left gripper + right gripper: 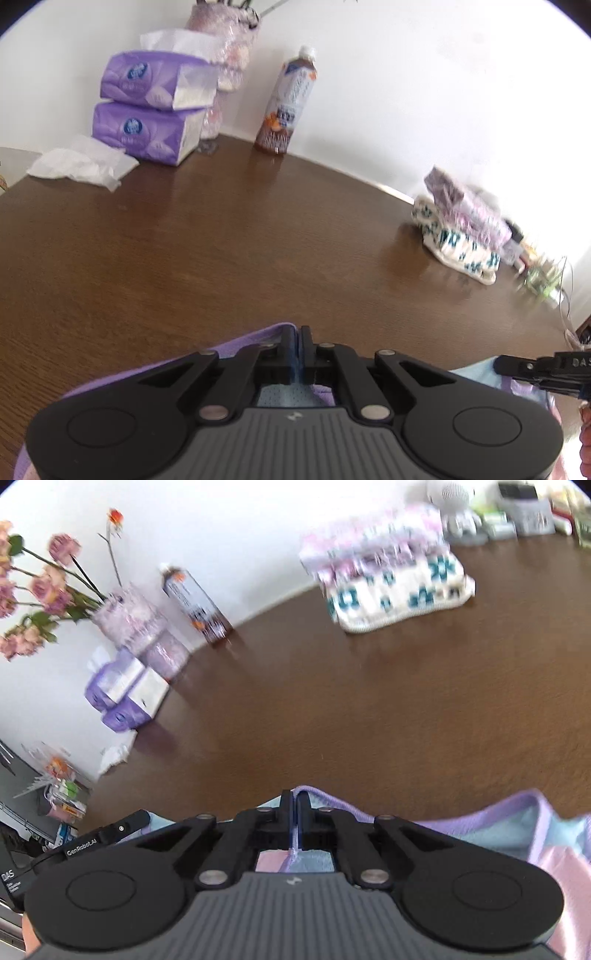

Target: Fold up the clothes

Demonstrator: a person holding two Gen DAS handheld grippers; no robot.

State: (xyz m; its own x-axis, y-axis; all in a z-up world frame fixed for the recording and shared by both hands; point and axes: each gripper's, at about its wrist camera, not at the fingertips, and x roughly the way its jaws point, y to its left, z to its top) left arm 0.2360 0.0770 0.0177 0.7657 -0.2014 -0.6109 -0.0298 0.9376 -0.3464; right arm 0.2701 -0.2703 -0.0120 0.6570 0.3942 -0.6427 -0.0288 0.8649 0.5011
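A garment of purple, light blue and pink cloth (pixel 240 349) hangs under my left gripper (pixel 297 345), whose fingers are shut on its purple edge above the brown table (pixel 221 240). The same garment (pixel 517 827) spreads to the right in the right wrist view, where my right gripper (pixel 295 806) is shut on a purple hem. Each gripper shows in the other's view: the right one (pixel 546 367) at the far right, the left one (pixel 110 832) at the lower left. Most of the garment is hidden beneath the gripper bodies.
A stack of folded clothes (pixel 461 229) sits at the table's right, also seen as folded clothes (pixel 391 579). Two purple tissue packs (pixel 151 107), a loose tissue (pixel 81 164), a bottle (pixel 288 103) and a flower vase (pixel 133 620) line the wall.
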